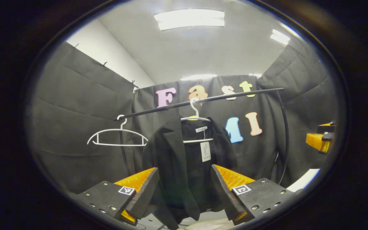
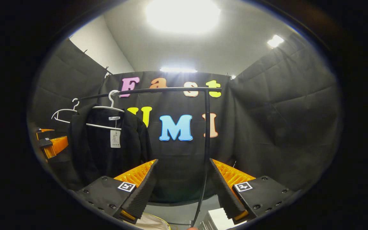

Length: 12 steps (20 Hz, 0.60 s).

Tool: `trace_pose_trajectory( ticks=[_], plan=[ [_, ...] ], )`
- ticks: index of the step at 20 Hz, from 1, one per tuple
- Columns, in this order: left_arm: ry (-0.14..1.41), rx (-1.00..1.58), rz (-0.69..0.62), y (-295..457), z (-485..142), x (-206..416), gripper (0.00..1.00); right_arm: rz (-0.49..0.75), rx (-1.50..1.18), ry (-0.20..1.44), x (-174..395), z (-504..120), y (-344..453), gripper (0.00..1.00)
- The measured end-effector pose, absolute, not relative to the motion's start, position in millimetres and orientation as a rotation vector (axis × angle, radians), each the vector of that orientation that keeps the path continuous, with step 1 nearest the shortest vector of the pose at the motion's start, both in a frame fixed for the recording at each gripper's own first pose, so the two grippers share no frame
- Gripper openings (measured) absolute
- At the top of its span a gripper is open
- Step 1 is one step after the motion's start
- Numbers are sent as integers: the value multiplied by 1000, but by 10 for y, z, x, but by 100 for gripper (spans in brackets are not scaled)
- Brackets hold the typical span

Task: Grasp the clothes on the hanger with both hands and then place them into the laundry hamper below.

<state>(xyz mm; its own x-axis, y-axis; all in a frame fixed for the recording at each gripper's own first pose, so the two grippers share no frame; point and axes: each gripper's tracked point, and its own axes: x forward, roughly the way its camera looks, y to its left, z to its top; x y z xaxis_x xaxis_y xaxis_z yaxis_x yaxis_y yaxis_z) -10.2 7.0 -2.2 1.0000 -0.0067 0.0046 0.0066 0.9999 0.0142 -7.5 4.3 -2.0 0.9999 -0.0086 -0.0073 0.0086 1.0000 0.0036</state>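
Black cloth walls (image 2: 283,121) — bright ceiling lights (image 1: 189,18).

The jacket (image 1: 184,159)'s hem drops out of sight behind and between the left gripper (image 1: 184,191)'s fingers; print on its tag (image 1: 205,151) is too small to tell. Below the right gripper (image 2: 184,188), a pale rim (image 2: 152,222) is cut off by the edge.
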Motion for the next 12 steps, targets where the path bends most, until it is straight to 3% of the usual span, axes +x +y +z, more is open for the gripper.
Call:
trace_pose_trajectory(
  ticks=[12],
  plan=[
    [-12,16,-20,134,-5,-121,95,-2,10,1,-86,19,146,96]
  ],
)
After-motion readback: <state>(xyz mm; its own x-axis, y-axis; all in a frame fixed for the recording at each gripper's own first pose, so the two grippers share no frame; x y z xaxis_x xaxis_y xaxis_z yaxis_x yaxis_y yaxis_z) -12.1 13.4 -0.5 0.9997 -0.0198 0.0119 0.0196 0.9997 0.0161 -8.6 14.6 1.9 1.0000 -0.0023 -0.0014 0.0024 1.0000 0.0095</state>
